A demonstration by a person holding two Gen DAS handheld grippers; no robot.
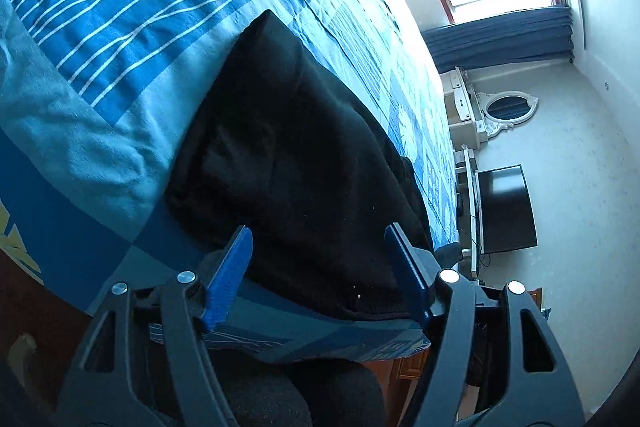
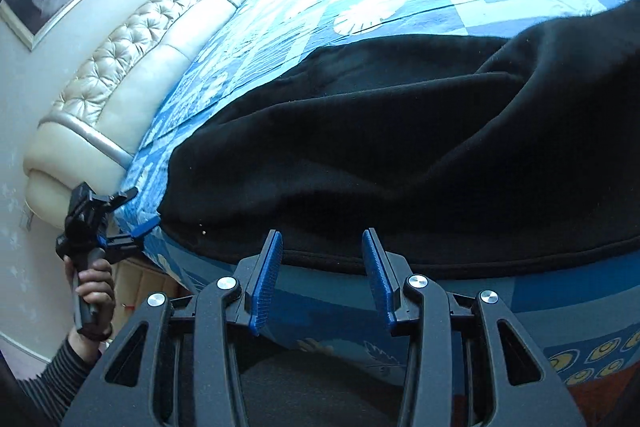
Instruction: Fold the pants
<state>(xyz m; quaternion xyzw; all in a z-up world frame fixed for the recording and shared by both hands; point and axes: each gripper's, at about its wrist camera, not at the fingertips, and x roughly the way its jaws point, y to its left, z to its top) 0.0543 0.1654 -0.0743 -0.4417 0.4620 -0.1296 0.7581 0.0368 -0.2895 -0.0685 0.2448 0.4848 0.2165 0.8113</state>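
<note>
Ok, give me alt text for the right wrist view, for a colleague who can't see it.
Open right tongs point at the near hem of black pants spread on a blue patterned bedspread, gripping nothing. At far left, a hand holds the left tongs at the pants' corner, before a cream tufted headboard.

Bedspread (image 1: 100,131) bare left of black pants (image 1: 296,163); padded headboard (image 2: 120,75) walls off bed's far end.
</note>
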